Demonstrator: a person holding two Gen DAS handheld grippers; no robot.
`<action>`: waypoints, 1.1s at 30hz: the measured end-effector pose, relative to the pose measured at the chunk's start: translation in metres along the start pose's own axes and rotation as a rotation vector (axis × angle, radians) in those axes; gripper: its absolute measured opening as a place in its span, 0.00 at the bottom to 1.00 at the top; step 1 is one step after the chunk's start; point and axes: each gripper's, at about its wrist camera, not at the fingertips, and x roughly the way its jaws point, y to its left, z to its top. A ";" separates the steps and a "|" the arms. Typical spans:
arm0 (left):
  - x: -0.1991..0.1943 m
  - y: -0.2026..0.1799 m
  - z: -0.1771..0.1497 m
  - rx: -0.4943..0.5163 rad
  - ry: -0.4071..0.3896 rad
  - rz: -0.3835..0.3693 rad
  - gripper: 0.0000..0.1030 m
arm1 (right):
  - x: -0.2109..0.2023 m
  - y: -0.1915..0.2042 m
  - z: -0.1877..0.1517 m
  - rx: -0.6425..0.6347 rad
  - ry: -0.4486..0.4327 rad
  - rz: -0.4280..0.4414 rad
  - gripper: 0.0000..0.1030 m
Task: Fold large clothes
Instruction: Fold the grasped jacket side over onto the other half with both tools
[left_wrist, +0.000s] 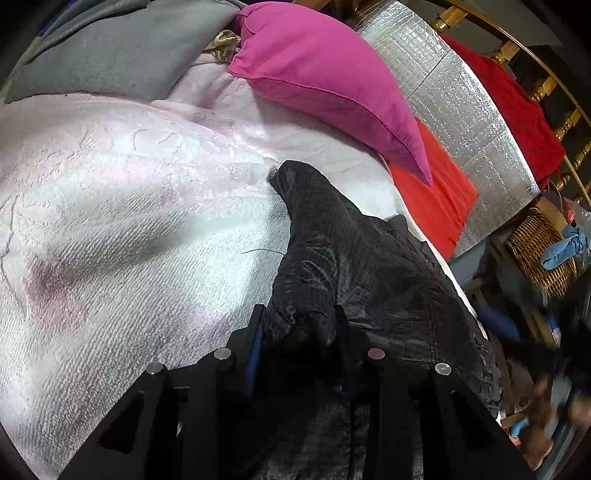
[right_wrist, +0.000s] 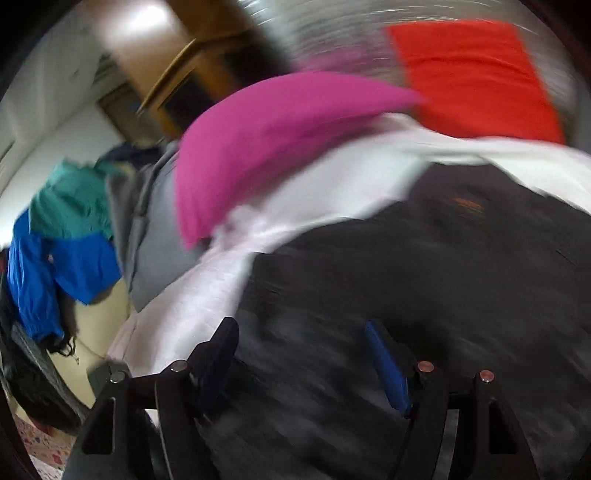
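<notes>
A large black garment (left_wrist: 354, 266) lies bunched on a pale pink-white blanket (left_wrist: 110, 221) that covers the bed. My left gripper (left_wrist: 299, 321) is shut on a fold of this black cloth, which rises from between its fingers. In the blurred right wrist view the same black garment (right_wrist: 424, 277) spreads under my right gripper (right_wrist: 301, 332). Its jaws stand wide apart above the cloth, and nothing is pinched between the fingers.
A magenta pillow (left_wrist: 325, 74) and a red cushion (left_wrist: 432, 192) lie at the head of the bed against a silver foil panel (left_wrist: 461, 110). A grey blanket (left_wrist: 110, 48) lies at the back left. A wicker basket (left_wrist: 535, 254) stands beside the bed. Blue and teal clothes (right_wrist: 62, 240) hang at the left.
</notes>
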 end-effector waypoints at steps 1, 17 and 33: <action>0.000 0.000 0.000 0.001 -0.001 0.003 0.36 | -0.015 -0.027 -0.005 0.051 -0.022 -0.018 0.72; -0.049 -0.074 0.012 0.088 -0.031 0.103 0.52 | -0.120 -0.233 -0.056 0.493 -0.120 -0.003 0.68; 0.089 -0.213 -0.071 0.555 0.193 0.090 0.62 | -0.117 -0.321 0.008 0.430 -0.083 -0.145 0.28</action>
